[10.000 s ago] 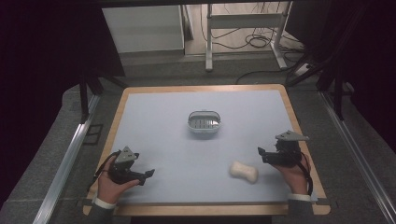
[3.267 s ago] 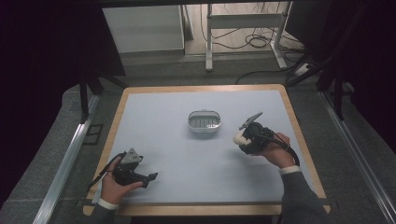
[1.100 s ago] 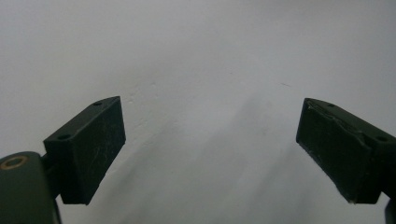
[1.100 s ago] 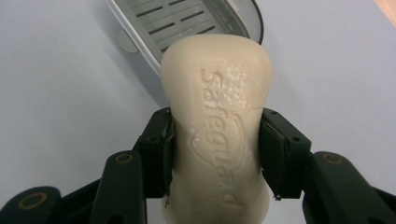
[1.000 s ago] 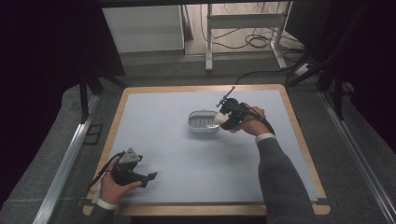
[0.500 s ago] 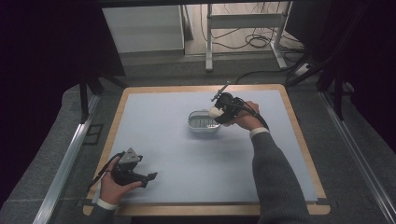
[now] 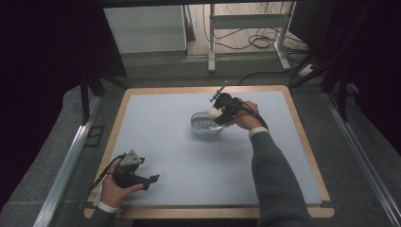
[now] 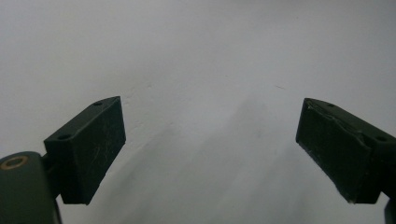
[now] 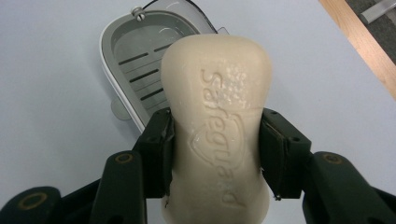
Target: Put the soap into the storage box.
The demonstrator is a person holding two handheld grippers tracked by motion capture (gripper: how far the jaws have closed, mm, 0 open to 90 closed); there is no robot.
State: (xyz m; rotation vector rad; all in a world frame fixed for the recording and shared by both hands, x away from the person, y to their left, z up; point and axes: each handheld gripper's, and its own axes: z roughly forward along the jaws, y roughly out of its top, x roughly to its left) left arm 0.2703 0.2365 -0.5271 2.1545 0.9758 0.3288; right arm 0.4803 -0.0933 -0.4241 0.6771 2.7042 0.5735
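Note:
A cream bar of soap (image 9: 215, 121) stamped with a brand name sits clamped between the jaws of my right gripper (image 9: 215, 154). In the high view the soap (image 7: 215, 112) hangs at the right rim of a grey and white soap dish (image 7: 203, 124) near the table's middle, held by the right gripper (image 7: 220, 111). The dish (image 9: 135, 60) has a slotted bottom and lies just beyond the bar. My left gripper (image 7: 150, 179) rests at the front left of the table, open, and its two pads (image 8: 88, 144) stand wide apart over bare table surface.
The table has a pale blue top (image 7: 179, 156) with a wooden border (image 7: 198, 213). Its right wooden edge (image 9: 369, 46) lies close to the held soap. Behind the table stand a white cabinet (image 7: 142, 28) and metal legs with cables (image 7: 255, 38).
Over ten seconds my right gripper took the soap from the front right of the table and carried it up and left to the dish. The left gripper has stayed put.

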